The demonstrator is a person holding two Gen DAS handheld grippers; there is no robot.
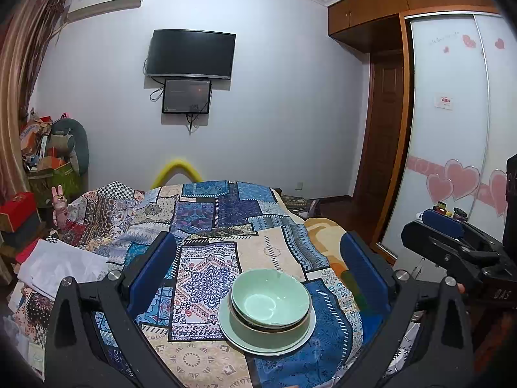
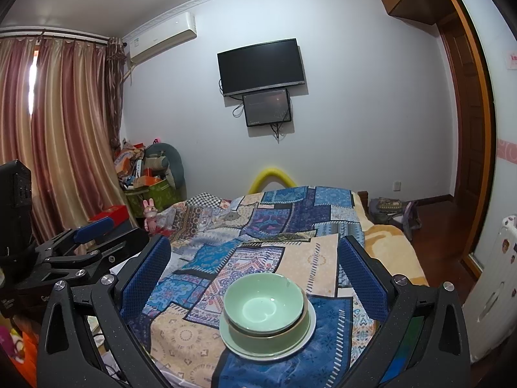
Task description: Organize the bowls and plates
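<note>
Both grippers hang over the bed, side by side, and neither holds a thing. The left gripper (image 1: 258,268) has its blue pads (image 1: 152,271) spread wide, nothing between them but air and quilt. The right gripper (image 2: 255,271) is just as wide, pads (image 2: 362,278) well apart, empty too.

Down on the patchwork quilt (image 1: 206,278) sits the stack. A pale green plate (image 1: 232,333) at the bottom, a green bowl (image 1: 268,331) on it, and a second green bowl (image 1: 269,297) nested inside that one, upright, rim up. A dark rim shows between the two bowls; I cannot tell whether that is another dish or only an edge. From the right wrist view the same pile reads clearly: plate (image 2: 307,326), lower bowl (image 2: 258,339), top bowl (image 2: 263,302), all centred between the fingers but lower, not touched.

Each gripper peeks into the other's view, at its side edge.

Beyond the bed, a dark TV (image 2: 261,66) on the wall with a smaller screen (image 2: 267,109) just under it, an air conditioner (image 2: 161,38) high up, curtains (image 2: 61,129) to the left, and a wardrobe (image 1: 452,123) with pink hearts to the right.
</note>
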